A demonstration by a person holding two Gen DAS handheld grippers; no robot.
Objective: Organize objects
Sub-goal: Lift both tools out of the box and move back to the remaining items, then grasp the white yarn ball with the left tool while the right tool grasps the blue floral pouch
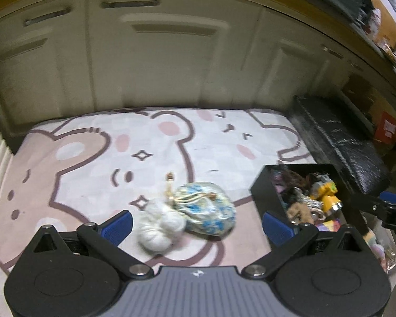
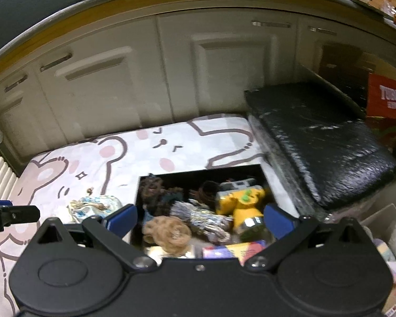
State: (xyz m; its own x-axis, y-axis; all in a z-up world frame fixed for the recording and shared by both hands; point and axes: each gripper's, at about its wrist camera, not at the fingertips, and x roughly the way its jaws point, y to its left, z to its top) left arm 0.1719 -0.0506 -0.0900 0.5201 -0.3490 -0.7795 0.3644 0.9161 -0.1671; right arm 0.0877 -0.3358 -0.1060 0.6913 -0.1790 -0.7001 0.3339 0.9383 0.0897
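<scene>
The left gripper (image 1: 197, 224) hovers with its blue-padded fingers (image 1: 117, 225) spread wide and empty, lined up on a fluffy white pouch (image 1: 158, 228) and a blue-flowered drawstring bag (image 1: 208, 210) that lie touching on the pink bear-print mat (image 1: 92, 158), probably the last loose items. The right gripper (image 2: 200, 220), fingers likewise apart and holding nothing, hangs over the open black storage box (image 2: 145, 185), just beside the pouches, already crowded with a yellow toy (image 2: 240, 200), hair scrunchies and trinkets, likely the sorting destination.
</scene>
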